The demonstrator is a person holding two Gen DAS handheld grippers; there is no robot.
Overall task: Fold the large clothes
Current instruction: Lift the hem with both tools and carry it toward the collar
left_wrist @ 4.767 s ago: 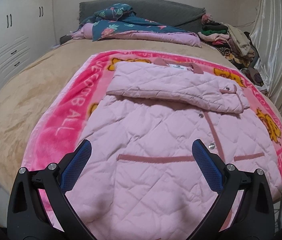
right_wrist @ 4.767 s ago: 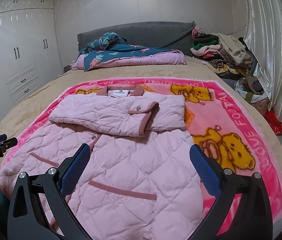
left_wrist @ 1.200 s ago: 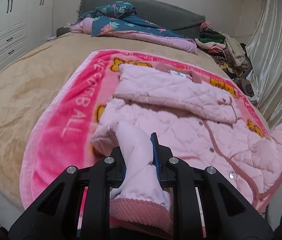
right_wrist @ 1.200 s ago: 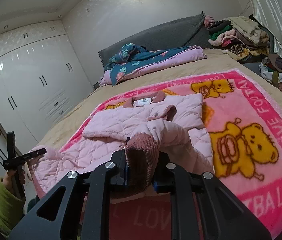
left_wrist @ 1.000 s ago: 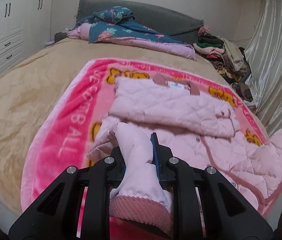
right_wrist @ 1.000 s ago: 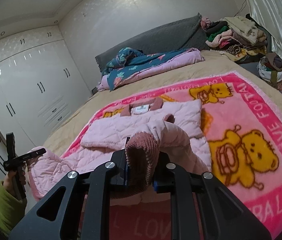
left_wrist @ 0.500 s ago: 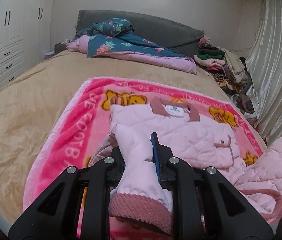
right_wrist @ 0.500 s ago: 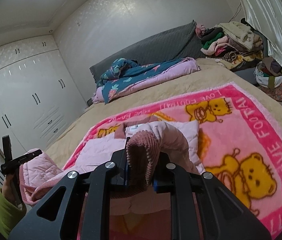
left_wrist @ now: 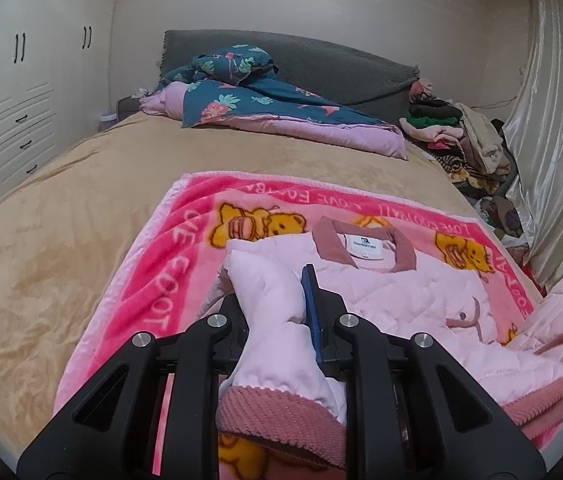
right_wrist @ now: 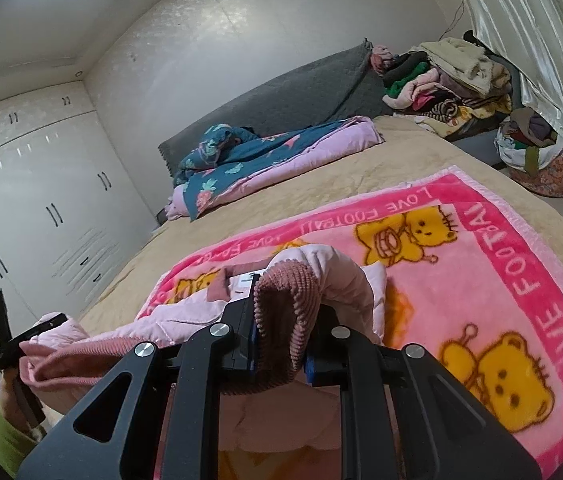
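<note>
Tan bed (left_wrist: 81,208), pink bear-print fleece blanket (left_wrist: 161,280) on top. Pale pink quilted jacket (left_wrist: 421,292) on blanket, hem lifted. Left hand-held gripper (left_wrist: 281,304) and right hand-held gripper (right_wrist: 281,320) each clamped on hem.

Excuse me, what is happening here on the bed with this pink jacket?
A person is folding a pink quilted jacket that lies on a pink bear blanket on the bed. The left gripper and the right gripper are each shut on a corner of the jacket's bottom hem. The hem is lifted off the blanket and held above the jacket's upper part, near the collar. The fold is not laid down yet.
</note>
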